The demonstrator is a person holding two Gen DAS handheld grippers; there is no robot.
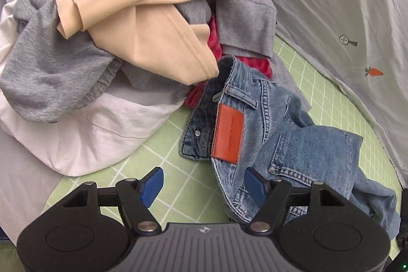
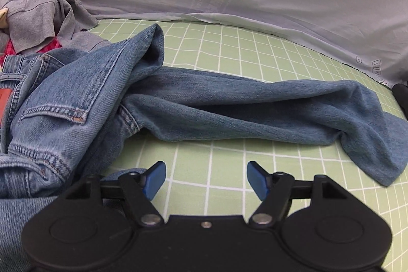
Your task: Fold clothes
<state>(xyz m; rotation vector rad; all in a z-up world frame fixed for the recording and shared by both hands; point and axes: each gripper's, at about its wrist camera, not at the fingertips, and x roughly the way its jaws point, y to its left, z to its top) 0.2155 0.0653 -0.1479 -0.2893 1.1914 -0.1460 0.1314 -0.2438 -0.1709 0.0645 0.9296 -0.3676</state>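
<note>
On green checked mat (image 2: pixel 224 55): blue jeans (image 2: pixel 229 103), crumpled, waistband beside heaped clothes pile (image 1: pixel 114 24); left gripper (image 1: pixel 204 185) and right gripper (image 2: pixel 206 180) both spread wide, holding nothing, hovering above jeans

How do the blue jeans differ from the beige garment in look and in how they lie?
The jeans are blue denim with an orange patch at the waist; the beige garment is plain, smooth cloth. The jeans lie apart on the green checked sheet, one leg stretched out; the beige garment sits atop the pile, over grey clothes. Both are crumpled, unfolded, and held by neither gripper.
</note>
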